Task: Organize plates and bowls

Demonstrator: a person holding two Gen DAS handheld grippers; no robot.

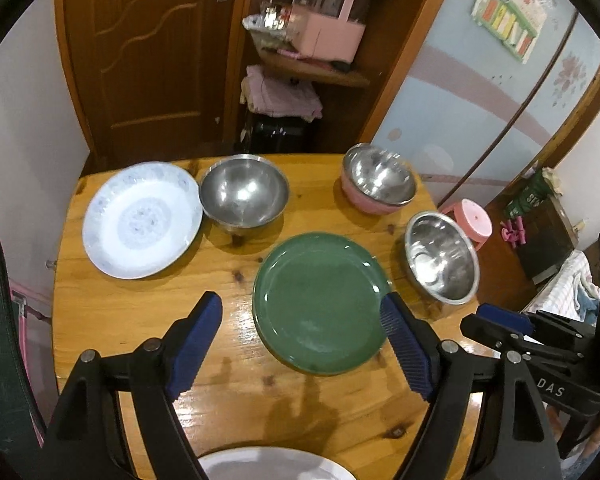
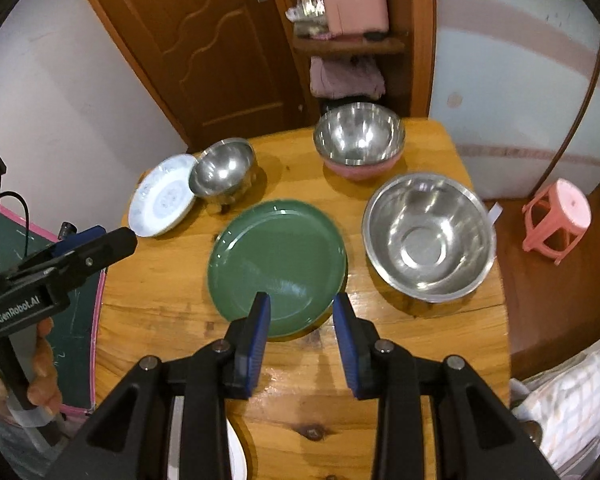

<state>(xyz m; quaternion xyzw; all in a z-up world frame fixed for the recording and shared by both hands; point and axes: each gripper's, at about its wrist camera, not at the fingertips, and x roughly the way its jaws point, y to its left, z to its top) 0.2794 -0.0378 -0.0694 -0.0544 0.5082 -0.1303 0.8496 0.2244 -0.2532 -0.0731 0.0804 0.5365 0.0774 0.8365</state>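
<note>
A round wooden table (image 1: 140,312) holds the dishes. A green plate (image 2: 276,266) lies mid-table. The right gripper (image 2: 302,308) hovers at its near edge, fingers apart, holding nothing. The left gripper (image 1: 302,312) is also spread wide w/ nothing between its pads. A white plate (image 1: 142,220) sits far left, touching a steel bowl (image 1: 244,194). Far right – a steel bowl in a pink bowl (image 1: 364,200); nearer, a wide steel bowl (image 2: 428,236). Another white plate's rim (image 1: 272,464) shows at the near edge.

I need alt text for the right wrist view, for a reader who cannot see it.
The open right gripper hovers over the near edge of a green plate on a wooden table. Around it stand three steel bowls, one nested in a pink bowl, and a white patterned plate.
</note>
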